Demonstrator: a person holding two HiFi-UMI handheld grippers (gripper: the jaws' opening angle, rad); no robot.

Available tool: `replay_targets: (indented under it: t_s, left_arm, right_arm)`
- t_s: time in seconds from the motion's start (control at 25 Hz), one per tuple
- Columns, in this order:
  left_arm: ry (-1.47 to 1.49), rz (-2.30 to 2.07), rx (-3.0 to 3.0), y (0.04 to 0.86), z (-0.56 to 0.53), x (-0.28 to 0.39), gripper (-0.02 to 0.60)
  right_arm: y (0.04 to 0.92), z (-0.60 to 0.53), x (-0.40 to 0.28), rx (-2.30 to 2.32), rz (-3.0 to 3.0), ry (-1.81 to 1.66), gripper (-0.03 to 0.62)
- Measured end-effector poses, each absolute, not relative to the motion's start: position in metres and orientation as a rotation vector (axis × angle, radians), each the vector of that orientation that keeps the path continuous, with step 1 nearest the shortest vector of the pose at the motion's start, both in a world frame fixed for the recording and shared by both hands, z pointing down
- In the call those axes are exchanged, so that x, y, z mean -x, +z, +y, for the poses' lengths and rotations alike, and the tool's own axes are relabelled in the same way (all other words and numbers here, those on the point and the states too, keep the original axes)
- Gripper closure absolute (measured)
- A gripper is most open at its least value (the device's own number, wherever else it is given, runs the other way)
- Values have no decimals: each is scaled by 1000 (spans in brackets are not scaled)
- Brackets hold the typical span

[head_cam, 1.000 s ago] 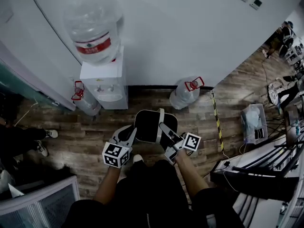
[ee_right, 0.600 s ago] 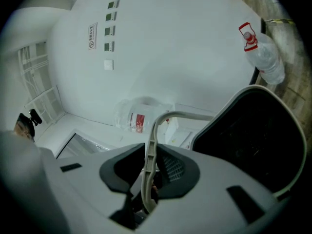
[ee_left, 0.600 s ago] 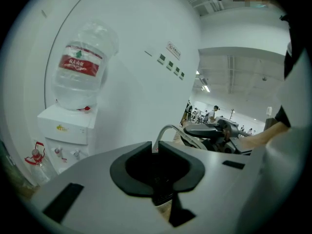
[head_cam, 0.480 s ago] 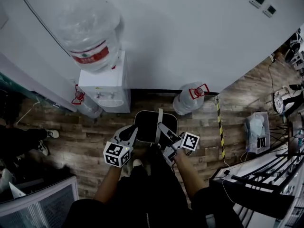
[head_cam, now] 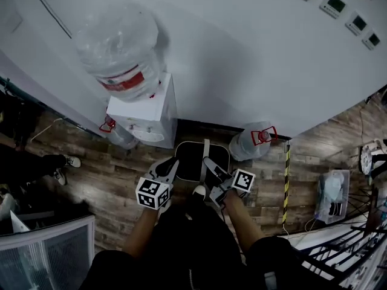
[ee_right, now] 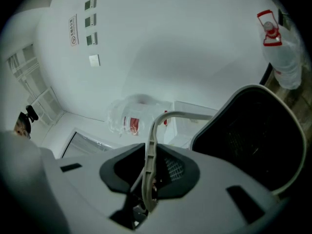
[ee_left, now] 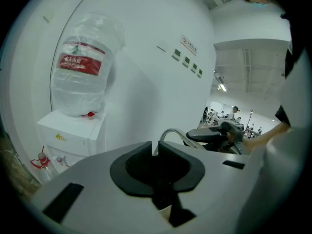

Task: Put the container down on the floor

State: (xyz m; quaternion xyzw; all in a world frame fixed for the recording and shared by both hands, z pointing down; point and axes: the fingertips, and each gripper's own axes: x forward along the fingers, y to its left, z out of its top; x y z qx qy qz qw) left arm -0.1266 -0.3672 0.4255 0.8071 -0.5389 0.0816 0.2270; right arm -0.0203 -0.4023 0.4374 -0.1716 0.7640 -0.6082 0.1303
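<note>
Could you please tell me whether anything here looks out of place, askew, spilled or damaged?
Nothing stands out. The black container is held over the wood floor, its handle clamped in the right gripper. The water dispenser stands upright against the wall with its bottle seated on top, and no spill shows.

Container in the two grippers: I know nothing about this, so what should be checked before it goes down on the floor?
1. Right gripper shut on the grey handle: ok.
2. Left gripper, jaws nearly together, holding anything: cannot tell.
3. Black container apart from the water dispenser and the floor bottle: cannot tell; they flank it closely.
4. Wooden floor under the container free of things: hidden, cannot tell.
5. Shoe away from the landing spot: not ok, its tip shows at the container's near edge.
</note>
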Motion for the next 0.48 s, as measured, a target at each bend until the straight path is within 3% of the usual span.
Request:
replay_targets:
  t_s: [0.48]
  left_arm:
    - [226, -1537, -2199, 429, -421, 129, 532]
  right_arm:
    - [453, -474, 21, 483, 2209, -1812, 514]
